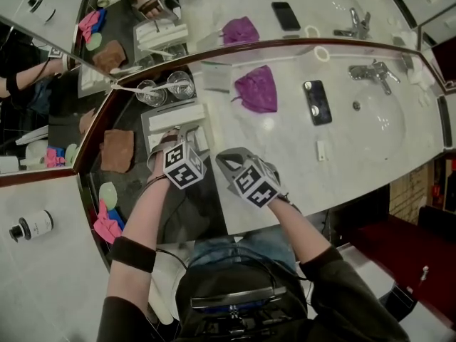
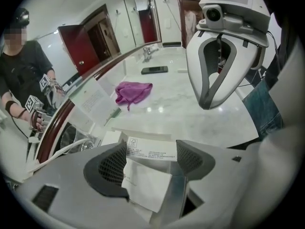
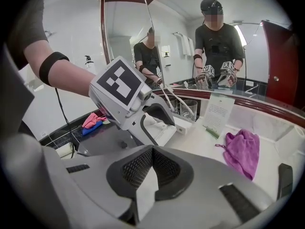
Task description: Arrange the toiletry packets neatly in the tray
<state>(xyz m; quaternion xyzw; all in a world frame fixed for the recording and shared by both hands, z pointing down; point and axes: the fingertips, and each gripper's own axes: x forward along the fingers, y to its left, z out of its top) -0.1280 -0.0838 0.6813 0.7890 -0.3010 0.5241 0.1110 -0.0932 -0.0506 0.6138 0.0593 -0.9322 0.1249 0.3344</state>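
A dark tray (image 1: pixel 192 216) lies at the counter's left end with white toiletry packets (image 1: pixel 173 116) at its far side. My left gripper (image 1: pixel 177 137) hangs over the tray. In the left gripper view (image 2: pixel 151 161) its jaws stand wide, pressed on a printed white box (image 2: pixel 151 149), and a flat white packet (image 2: pixel 145 182) lies in front of it. My right gripper (image 1: pixel 225 159) is just to its right, over the tray's edge. Its pads (image 3: pixel 150 173) are shut on a thin white packet (image 3: pixel 145 194).
Two glasses (image 1: pixel 165 89) stand behind the tray. A purple cloth (image 1: pixel 256 90), a black phone (image 1: pixel 316 102) and the sink (image 1: pixel 377 123) with its faucet (image 1: pixel 370 71) lie to the right. A brown cloth (image 1: pixel 117 150) is at the tray's left. Mirrors close the back and left.
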